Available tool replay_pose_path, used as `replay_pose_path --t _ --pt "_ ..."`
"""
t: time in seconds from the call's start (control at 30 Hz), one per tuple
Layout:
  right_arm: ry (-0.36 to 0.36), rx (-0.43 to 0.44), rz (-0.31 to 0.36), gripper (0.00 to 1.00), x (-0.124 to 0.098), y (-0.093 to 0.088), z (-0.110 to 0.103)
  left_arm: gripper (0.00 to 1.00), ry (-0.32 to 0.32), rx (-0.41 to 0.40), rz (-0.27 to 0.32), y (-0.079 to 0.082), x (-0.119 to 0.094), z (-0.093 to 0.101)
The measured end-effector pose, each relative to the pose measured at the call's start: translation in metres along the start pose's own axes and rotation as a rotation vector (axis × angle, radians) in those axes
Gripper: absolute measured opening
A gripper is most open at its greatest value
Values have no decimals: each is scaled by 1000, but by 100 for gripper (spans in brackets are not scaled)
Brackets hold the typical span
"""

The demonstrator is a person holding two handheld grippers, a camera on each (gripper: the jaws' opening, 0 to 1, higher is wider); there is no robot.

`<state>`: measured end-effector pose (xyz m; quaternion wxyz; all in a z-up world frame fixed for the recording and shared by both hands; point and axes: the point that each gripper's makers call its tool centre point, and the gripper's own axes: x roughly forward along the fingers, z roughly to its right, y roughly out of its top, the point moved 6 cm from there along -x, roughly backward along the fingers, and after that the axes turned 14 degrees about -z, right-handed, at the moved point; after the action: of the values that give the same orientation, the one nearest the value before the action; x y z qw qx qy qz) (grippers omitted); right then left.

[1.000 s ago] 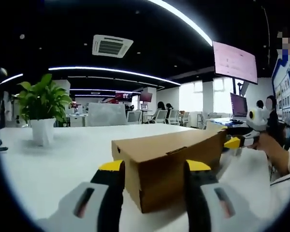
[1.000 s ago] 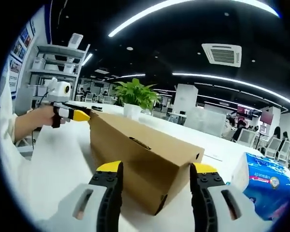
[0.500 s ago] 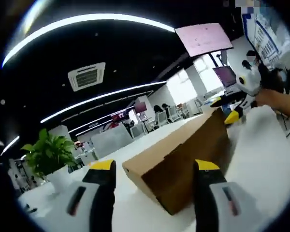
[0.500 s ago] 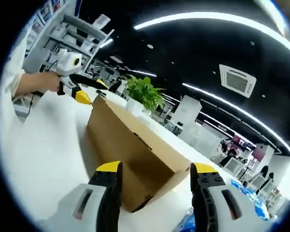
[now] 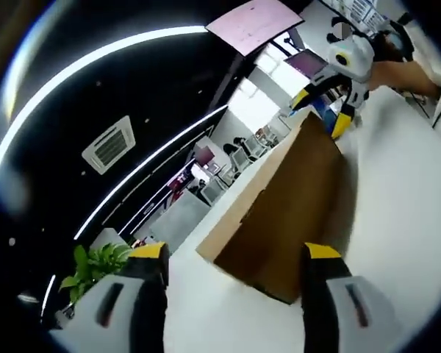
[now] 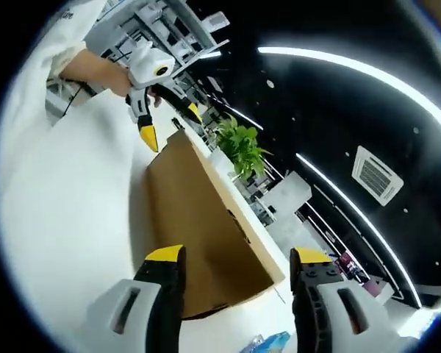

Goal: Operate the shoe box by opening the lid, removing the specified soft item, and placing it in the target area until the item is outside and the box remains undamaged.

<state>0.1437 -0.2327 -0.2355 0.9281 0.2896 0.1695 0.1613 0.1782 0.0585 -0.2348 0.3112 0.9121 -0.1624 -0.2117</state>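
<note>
- A potted plant (image 6: 242, 149) stands on the white table (image 6: 73, 213) just past the far end of the shoe box (image 6: 202, 235); it also shows at the lower left of the left gripper view.
- A blue-printed soft pack (image 6: 272, 343) lies near the box's close corner in the right gripper view.
- The shoe box (image 5: 283, 213), lid down, lies lengthwise between the two tools.
- Left tool (image 5: 235, 257): jaws spread wide, empty, framing one end of the box, view strongly rolled.
- Right tool (image 6: 237, 257): jaws apart, empty, at the opposite end.
- A hand (image 6: 103, 72) holds the left tool at the far end.
</note>
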Motion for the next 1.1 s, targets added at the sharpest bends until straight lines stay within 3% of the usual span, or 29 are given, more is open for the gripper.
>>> replay_pose_path --t 0.13,0.3,0.43,0.63,0.73,0.8,0.87,0.97,1.03,1.1 --pt "-9 -36 49 56 -3 7 0 73 34 92 -52 -6 -3 0" --pt "-17 -61 50 58 -1 11 1 70 44 113 -99 -12 -4 0" --pt "-16 -66 51 62 -2 11 3 69 61 123 -60 -11 -8 -2" --pt "-54 -96 57 59 -6 12 9 70 81 150 -94 -13 -8 -5" --pt "-53 -93 75 60 -7 14 10 70 56 205 -122 -19 -9 -1" --pt "-54 -93 68 62 -7 14 10 70 81 168 -131 -20 -11 -7" --pt "-54 -99 68 62 -6 15 10 72 95 102 -103 -19 -13 -11" --pt "-48 -108 73 65 -6 16 9 71 87 52 -90 -16 -15 -12" --pt "-40 -115 77 66 -6 18 7 71 94 57 -95 -15 -14 -10" --pt "-61 -144 80 66 -6 18 8 71 92 118 -98 -14 -11 -6"
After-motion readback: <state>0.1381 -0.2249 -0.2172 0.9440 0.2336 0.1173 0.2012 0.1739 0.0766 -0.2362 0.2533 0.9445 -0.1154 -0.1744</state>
